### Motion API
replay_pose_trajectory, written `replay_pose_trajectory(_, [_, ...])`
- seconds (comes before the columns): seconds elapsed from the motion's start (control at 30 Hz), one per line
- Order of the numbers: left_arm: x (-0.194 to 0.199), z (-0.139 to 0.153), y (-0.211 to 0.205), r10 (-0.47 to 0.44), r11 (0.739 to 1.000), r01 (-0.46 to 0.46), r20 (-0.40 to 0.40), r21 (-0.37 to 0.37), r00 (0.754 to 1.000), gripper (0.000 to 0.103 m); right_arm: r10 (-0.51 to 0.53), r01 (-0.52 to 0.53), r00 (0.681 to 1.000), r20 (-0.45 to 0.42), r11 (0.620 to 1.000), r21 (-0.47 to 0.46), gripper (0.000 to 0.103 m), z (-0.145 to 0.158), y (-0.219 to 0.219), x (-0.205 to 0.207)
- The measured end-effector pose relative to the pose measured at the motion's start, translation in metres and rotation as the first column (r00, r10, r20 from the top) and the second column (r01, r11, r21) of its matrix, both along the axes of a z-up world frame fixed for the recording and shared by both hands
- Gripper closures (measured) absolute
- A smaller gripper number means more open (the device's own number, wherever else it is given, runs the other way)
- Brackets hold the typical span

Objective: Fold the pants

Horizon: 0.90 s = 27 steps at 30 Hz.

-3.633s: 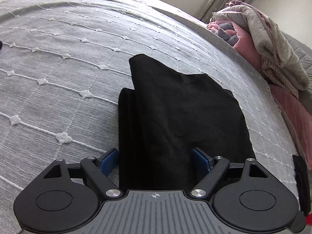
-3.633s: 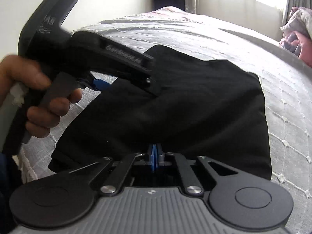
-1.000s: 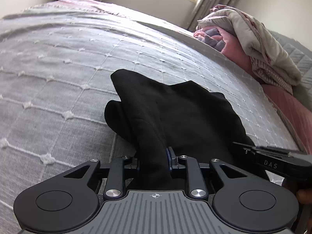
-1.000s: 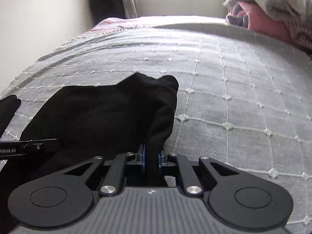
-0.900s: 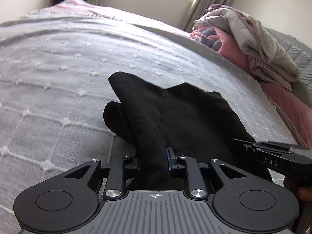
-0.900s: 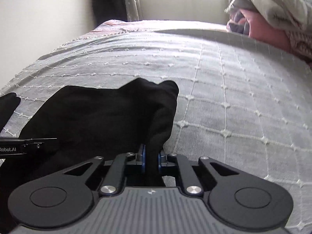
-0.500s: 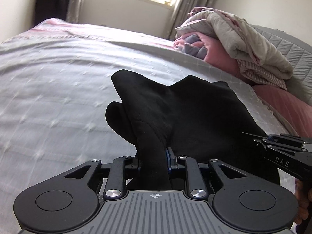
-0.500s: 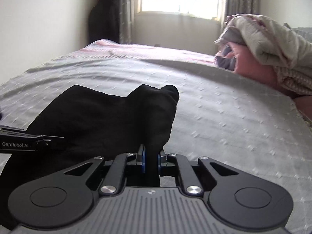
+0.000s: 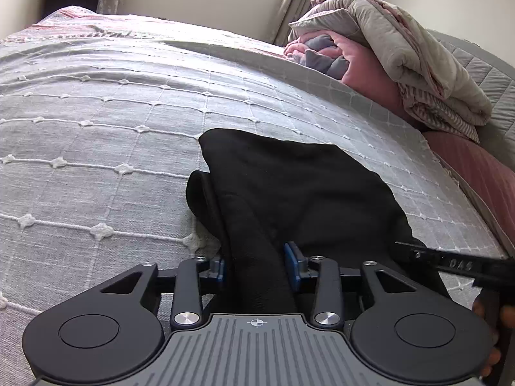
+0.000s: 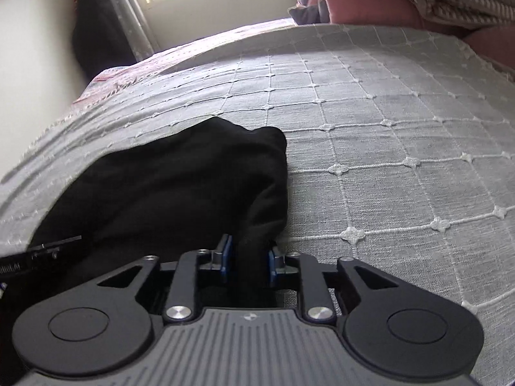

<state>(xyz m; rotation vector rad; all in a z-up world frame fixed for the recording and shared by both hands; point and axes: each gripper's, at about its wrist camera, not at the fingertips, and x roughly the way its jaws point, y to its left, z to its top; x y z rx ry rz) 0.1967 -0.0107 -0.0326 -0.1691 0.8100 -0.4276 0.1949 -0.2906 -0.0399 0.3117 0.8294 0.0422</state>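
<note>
Both jaws loosening on folded pants

Since half a second ago, left gripper (image 9: 256,262) and right gripper (image 10: 246,255) jaws have been opening; black pants (image 9: 289,186) sit between them, seemingly released, lying folded on the grey bed (image 9: 96,122). Fold looks nearly finished.

L gripper (image 9: 257,262) low centre, jaws just been opening, blue pads (image 9: 292,260) now parted w/ a ridge of the black pants (image 9: 289,180) between them; whether pads touch the cloth can't be told. Pants lie folded on grey quilted bedspread (image 9: 96,135), a rounded fold bulging at their left edge. R gripper (image 9: 450,262) pokes in from right edge at pants' near corner, fingers of a hand (image 9: 495,321) behind it; heap of bedding (image 9: 402,58) upper right, curtain (image 9: 309,3) by window.
</note>
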Motion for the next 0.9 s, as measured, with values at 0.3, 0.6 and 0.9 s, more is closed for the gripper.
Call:
replay_pose_trajectory(0.3, [-0.034,0.045,0.006,0.067,0.994,-0.076,0.117,0.074,0.991,0.061,-0.005,0.006,1.000,0.009,0.994,-0.107,0.018,0.019,-0.002,-0.018])
replay_pose_trajectory(0.6, [-0.109,0.066,-0.025,-0.145,0.978,0.107,0.216,0.178,0.966,0.071,0.110,-0.106,0.994,0.026,0.984,-0.140,0.020,0.046,0.025,-0.051])
replay_pose_trajectory(0.9, [-0.114,0.034,-0.025,-0.049,0.956,0.021,0.088,0.294,0.995,0.073,0.247,-0.268,0.962,-0.112,0.929,-0.254,0.019,0.024,0.058,-0.092])
